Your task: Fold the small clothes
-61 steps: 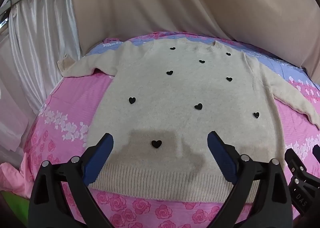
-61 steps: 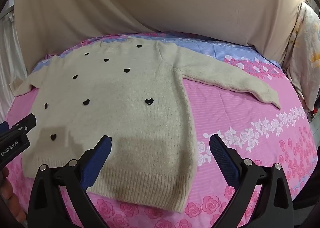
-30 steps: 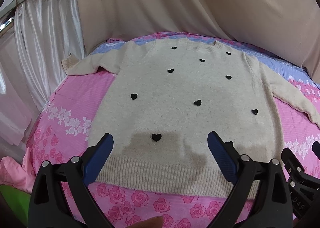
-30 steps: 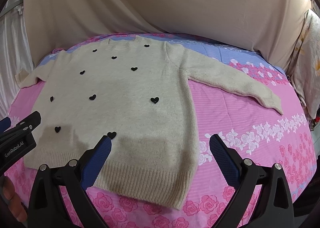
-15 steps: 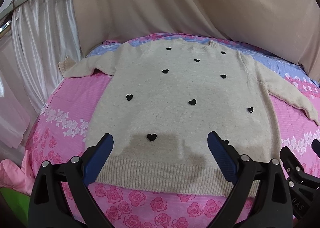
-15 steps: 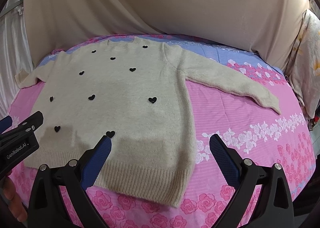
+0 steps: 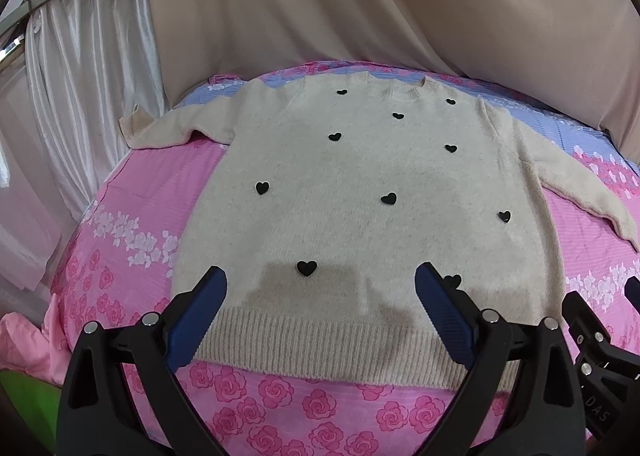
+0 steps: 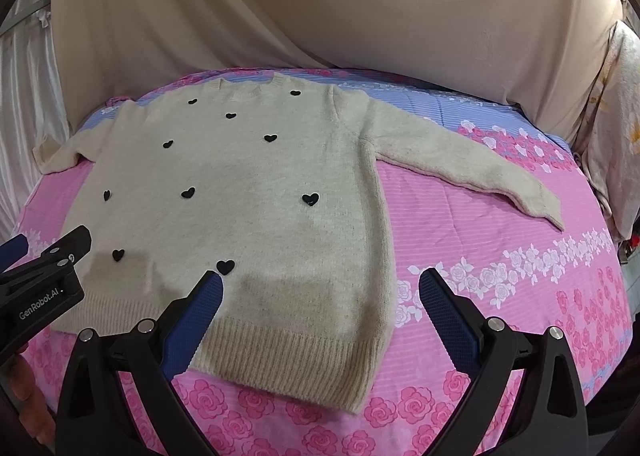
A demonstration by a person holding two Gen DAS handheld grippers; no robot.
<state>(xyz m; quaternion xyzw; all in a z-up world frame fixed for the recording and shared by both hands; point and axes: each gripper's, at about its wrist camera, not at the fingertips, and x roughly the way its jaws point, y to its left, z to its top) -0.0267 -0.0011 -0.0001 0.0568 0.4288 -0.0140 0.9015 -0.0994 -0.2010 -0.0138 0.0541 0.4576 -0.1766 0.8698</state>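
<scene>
1. Both cameras have drifted only slightly over the last two seconds: the sweater [image 7: 360, 207] sits a little farther from the lenses than it did, with more of the rose-print bed cover [image 7: 280, 396] showing below its ribbed hem [image 7: 320, 340]; the garment itself has not shifted.
2. Farthest left, a white curtain [image 7: 80, 95] hangs beside the bed, and the sweater's left sleeve [image 7: 168, 127] reaches toward that edge.
3. Next, the left gripper [image 7: 320, 316] hovers above the hem with its jaws spread wide and nothing between them.
4. In the middle, the sweater lies flat and face up, collar [image 7: 400, 89] at the far end, hem nearest the person.
5. Further right, the right gripper [image 8: 320, 312] is likewise wide apart and empty, above the hem's right corner; the right sleeve [image 8: 472, 171] stretches out across the pink cover.
6. Risks, as a judgement: the fuzzy knit may bunch or drag if a gripper pinches only the top layer; lifting one side alone could skew the fold; the left cuff near the bed edge might slide off.
7. Counts: one sweater, two sleeves, two grippers, and ten black hearts [image 7: 307, 267] visible, one partly hidden behind the left gripper's finger.
</scene>
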